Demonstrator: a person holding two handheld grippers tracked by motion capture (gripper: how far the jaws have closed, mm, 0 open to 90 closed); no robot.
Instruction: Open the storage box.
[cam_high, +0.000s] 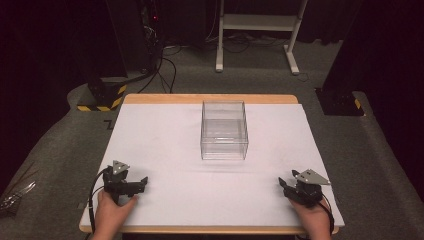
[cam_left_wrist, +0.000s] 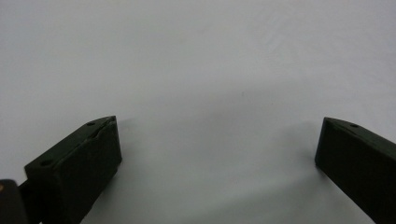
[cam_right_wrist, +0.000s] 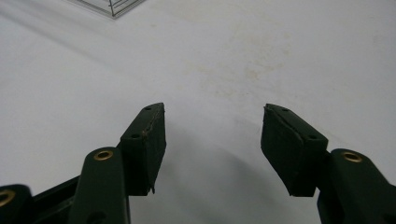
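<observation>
At the near edge of the table (cam_high: 165, 125), the person's left hand (cam_high: 111, 212) holds the left gripper (cam_high: 141, 184) with its jaws spread wide and nothing between them; its own view shows bare white surface across the gap. The right hand (cam_high: 314, 216) holds the right gripper (cam_high: 284, 184) at the opposite near corner, jaws moderately apart and likewise empty. Both jaw sets are matte black with flat rectangular pads; brass pivot bushings show on the right one. Forward of both, and between them, stands the clear box (cam_high: 224, 130), a rigid transparent open-topped container with straight walls, long axis running away from the person. It lies well apart from either gripper, slightly nearer the right one by estimate. The tabletop is smooth white sheet on a pale wooden board, faintly stained near the right gripper
</observation>
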